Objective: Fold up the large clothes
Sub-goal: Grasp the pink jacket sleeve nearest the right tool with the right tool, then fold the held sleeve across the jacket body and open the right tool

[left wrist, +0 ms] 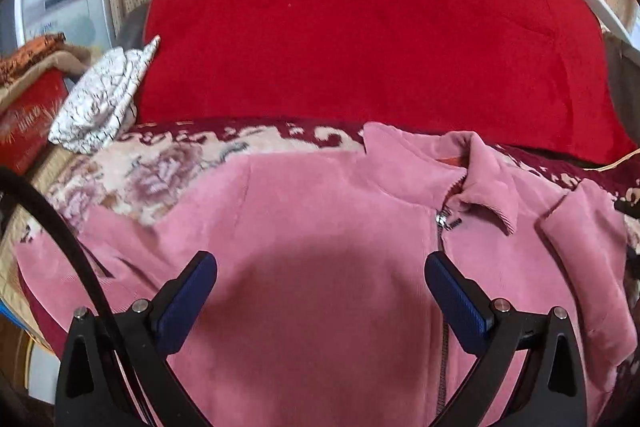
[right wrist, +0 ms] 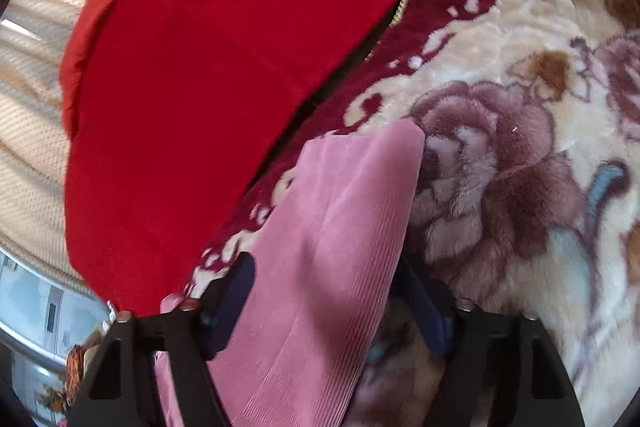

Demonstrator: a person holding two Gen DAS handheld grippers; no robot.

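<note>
Left tongs (left wrist: 320,291) gape over pink jacket (left wrist: 312,227); right tongs (right wrist: 324,303) straddle its blurred sleeve (right wrist: 336,227), grip unclear.

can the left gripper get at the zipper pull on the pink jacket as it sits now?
Probably yes. The left gripper hangs open over the pink jacket, nothing between its fingers. The zipper pull lies exposed just below the collar, ahead of the right-hand finger, with nothing covering it.

Floral blanket (right wrist: 520,75), red cushion (left wrist: 360,27)
</note>
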